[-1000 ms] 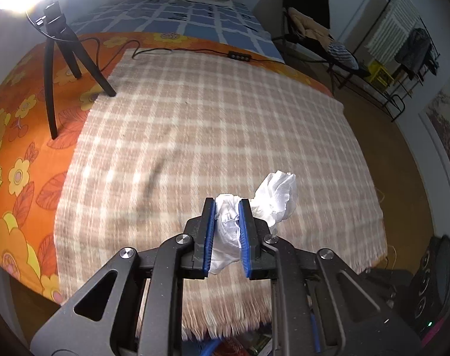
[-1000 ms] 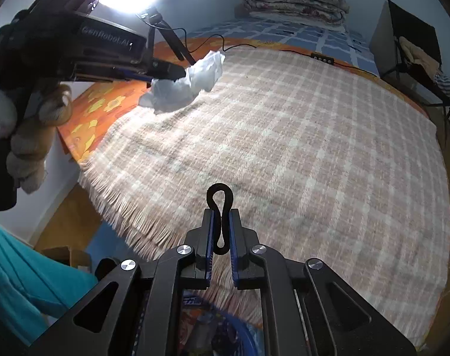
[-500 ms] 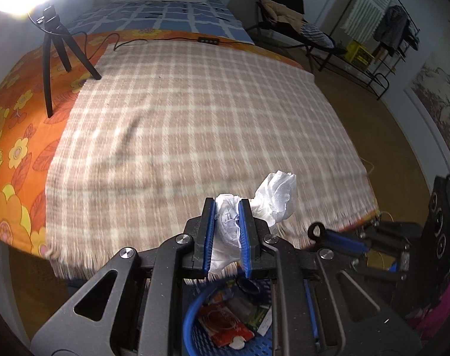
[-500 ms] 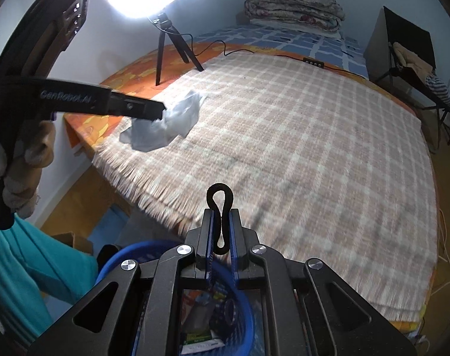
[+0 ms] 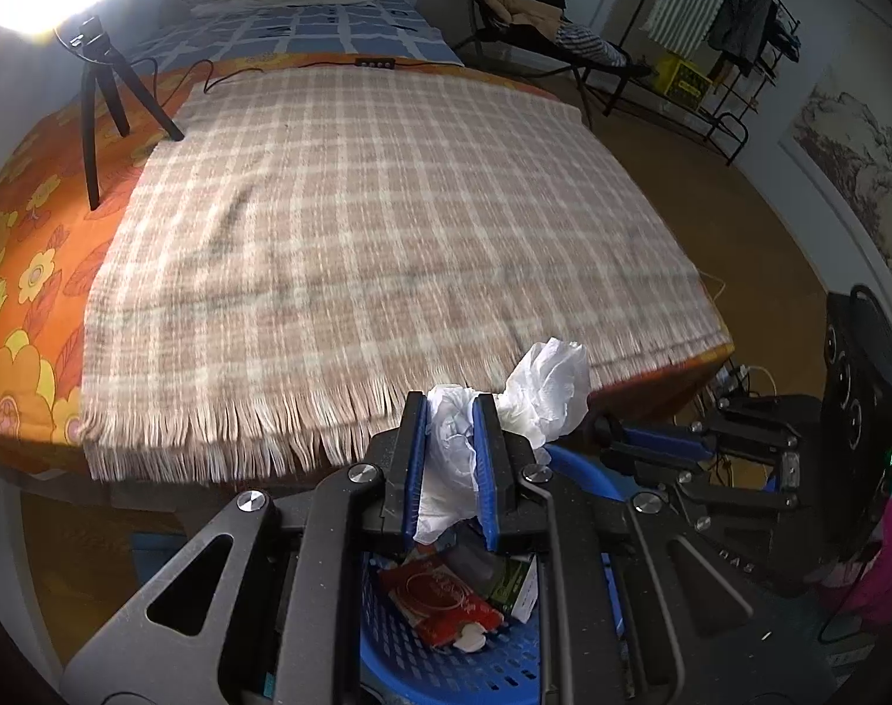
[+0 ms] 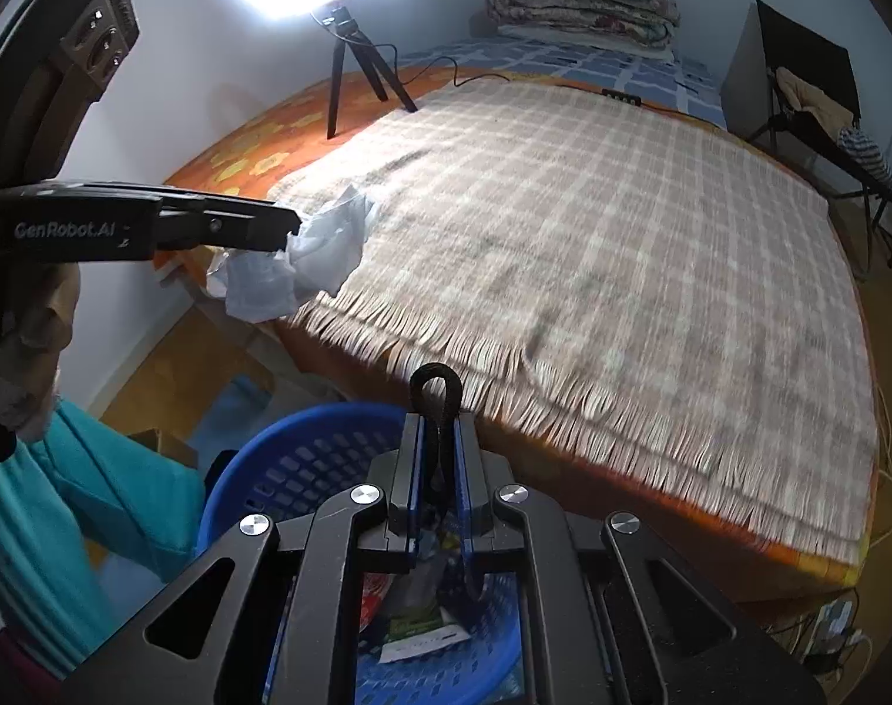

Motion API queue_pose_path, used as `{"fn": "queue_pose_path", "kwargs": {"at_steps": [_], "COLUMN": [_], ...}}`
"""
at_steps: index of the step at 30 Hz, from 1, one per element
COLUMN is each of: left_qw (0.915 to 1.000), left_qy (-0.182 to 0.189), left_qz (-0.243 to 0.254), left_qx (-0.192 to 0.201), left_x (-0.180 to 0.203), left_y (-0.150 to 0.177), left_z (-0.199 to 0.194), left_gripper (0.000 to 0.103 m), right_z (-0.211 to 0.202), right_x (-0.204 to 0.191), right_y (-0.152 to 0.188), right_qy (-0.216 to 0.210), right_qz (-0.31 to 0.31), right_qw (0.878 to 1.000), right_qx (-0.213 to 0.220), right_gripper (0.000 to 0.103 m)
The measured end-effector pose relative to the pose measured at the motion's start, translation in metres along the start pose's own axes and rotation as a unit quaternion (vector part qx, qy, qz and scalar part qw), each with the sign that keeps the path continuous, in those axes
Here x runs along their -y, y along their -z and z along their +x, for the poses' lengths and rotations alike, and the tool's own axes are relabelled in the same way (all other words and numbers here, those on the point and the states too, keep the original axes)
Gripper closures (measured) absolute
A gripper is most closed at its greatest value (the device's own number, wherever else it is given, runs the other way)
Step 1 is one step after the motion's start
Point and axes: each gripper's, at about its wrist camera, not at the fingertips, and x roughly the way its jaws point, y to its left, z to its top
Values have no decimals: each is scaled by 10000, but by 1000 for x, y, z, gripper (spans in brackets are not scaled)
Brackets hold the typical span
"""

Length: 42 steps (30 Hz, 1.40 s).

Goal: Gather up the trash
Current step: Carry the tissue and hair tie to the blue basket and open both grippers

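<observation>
My left gripper [image 5: 450, 405] is shut on a crumpled white tissue [image 5: 540, 388] and holds it in the air past the bed's fringed front edge, above a blue plastic basket [image 5: 446, 658] with wrappers inside. In the right wrist view the left gripper [image 6: 290, 229] and its tissue [image 6: 305, 270] show at the left. My right gripper [image 6: 437, 423] is shut on a black elastic loop [image 6: 437, 388], above the same blue basket [image 6: 305, 458]. The right gripper [image 5: 607, 432] also shows at the right in the left wrist view.
A plaid blanket [image 5: 387, 205] covers the bed over an orange flowered sheet [image 5: 17, 270]. A ring light on a tripod [image 6: 352, 59] stands at the bed's far left. A chair [image 6: 810, 100] and a clothes rack [image 5: 716, 35] stand at the right.
Both grippers have pulled back off the bed toward the near edge. The blue basket has come into view under them. Each still holds its item.
</observation>
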Motion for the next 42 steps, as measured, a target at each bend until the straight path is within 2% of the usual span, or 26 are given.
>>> {"fn": "queue_pose_path", "kwargs": {"at_steps": [10, 22, 35, 40, 41, 42], "left_qw": [9991, 9947, 9885, 9871, 9869, 9869], "left_qy": [11, 30, 194, 224, 219, 204], "left_qz": [257, 422, 644, 673, 679, 680], "left_qx": [-334, -936, -1354, -1439, -1444, -1449], "left_x": [11, 17, 29, 30, 31, 31], "left_y": [40, 79, 102, 104, 105, 105], "left_z": [17, 50, 70, 75, 77, 78], "left_gripper": [89, 89, 89, 80, 76, 65], "right_z": [0, 17, 30, 32, 32, 32], "right_x": [-1, -2, 3, 3, 3, 3], "right_y": [23, 41, 57, 59, 59, 59], "right_qy": [-47, -186, -245, -258, -260, -255], "right_qz": [66, 144, 222, 222, 220, 214], "right_qw": [9999, 9991, 9979, 9977, 9977, 9977], "right_qx": [-116, -339, -557, -581, -580, -583], "right_gripper": [95, 95, 95, 95, 95, 95]}}
